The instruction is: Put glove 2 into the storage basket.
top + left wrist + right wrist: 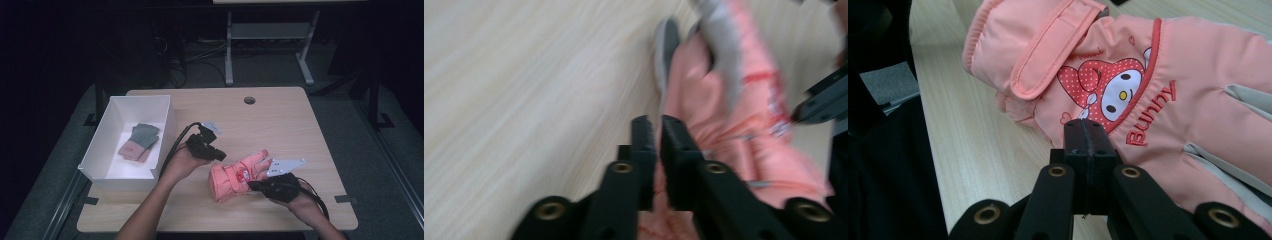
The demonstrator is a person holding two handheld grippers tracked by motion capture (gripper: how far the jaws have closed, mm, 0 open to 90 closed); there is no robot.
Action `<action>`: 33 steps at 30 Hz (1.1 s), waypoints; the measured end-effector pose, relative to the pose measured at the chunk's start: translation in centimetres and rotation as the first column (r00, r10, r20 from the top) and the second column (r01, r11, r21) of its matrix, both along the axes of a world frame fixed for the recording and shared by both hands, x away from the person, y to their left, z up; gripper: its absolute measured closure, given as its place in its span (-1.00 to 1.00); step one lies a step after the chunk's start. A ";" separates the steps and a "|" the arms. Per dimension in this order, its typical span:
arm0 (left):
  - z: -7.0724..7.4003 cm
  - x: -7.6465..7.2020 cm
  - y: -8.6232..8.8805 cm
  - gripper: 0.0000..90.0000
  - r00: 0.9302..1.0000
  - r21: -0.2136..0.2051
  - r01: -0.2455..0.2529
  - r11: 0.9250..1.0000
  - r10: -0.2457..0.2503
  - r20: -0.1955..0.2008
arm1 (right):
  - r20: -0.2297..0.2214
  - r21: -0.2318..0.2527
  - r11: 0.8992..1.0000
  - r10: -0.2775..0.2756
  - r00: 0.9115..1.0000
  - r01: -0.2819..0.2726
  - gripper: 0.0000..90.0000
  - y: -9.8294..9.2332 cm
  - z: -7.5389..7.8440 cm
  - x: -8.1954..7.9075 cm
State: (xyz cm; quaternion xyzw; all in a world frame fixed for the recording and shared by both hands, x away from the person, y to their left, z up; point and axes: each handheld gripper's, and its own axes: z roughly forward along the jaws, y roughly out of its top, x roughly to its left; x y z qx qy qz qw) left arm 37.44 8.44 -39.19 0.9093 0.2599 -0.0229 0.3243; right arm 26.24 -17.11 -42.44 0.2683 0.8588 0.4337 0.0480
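Padded pink bunny-print ski glove (239,176) near my table edge

My right gripper (1089,131) pinches its side; left gripper (657,131) nips its cuff. I'd lift both evenly toward the far-left white box (165,131).

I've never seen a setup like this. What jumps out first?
A bright pink glove printed with a cartoon bunny lies on the wooden table, pinched between the right gripper and the left gripper. At the table's left edge, a white box holds a pink-and-green knit glove.
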 end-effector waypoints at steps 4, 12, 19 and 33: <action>-1.8 0.0 -0.7 0.99 0.999 0.071 0.002 0.997 0.000 -0.040 | -0.005 -0.017 1.000 -0.005 1.000 0.005 1.00 0.2 -0.3 0.2; -2.8 -1.0 -0.1 0.99 0.996 0.083 0.021 0.996 -0.014 -0.088 | -0.008 -0.034 0.999 -0.039 0.999 0.038 1.00 -0.2 -0.4 0.7; -3.1 -3.0 0.6 0.99 0.992 0.041 0.058 0.997 -0.053 -0.114 | -0.002 -0.051 0.997 -0.063 0.998 0.063 1.00 -0.5 -0.4 1.5; -2.3 -4.4 1.9 0.72 0.997 -0.022 -0.047 0.999 0.045 -0.069 | 0.002 0.038 0.997 -0.069 0.998 0.069 1.00 -1.2 0.0 3.6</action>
